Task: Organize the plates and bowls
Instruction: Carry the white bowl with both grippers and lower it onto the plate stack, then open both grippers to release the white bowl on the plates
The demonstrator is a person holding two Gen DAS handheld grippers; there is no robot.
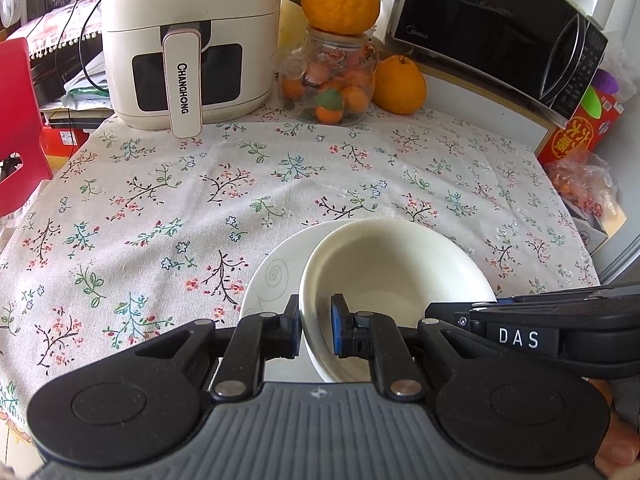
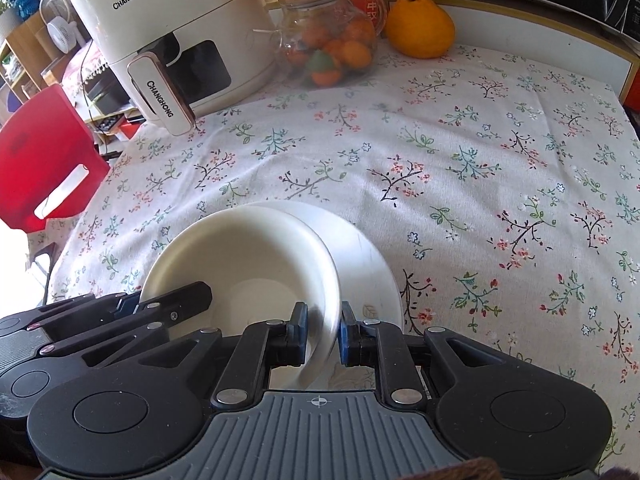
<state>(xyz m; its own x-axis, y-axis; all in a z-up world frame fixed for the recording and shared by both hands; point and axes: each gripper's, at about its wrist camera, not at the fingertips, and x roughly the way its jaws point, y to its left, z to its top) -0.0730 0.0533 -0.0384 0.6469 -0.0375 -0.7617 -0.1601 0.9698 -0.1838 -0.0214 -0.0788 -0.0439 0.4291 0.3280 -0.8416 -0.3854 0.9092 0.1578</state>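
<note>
Both tongs low & level over bench: left tongs & right tongs each straddle white bowl's rim, narrow gap, contact unclear. Bowl tilted above plate.

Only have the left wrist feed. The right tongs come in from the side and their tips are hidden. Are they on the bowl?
Observer: Yes. The right tongs straddle the bowl rim, one pad inside and one outside.
Operator: Clamped?
Observer: Cannot tell. The rim is blurred between the pads.
Operator: Where's the plate on that side?
Observer: The plate sticks out past the bowl to the right. Its leaf print is just beyond the outer pad.
</note>
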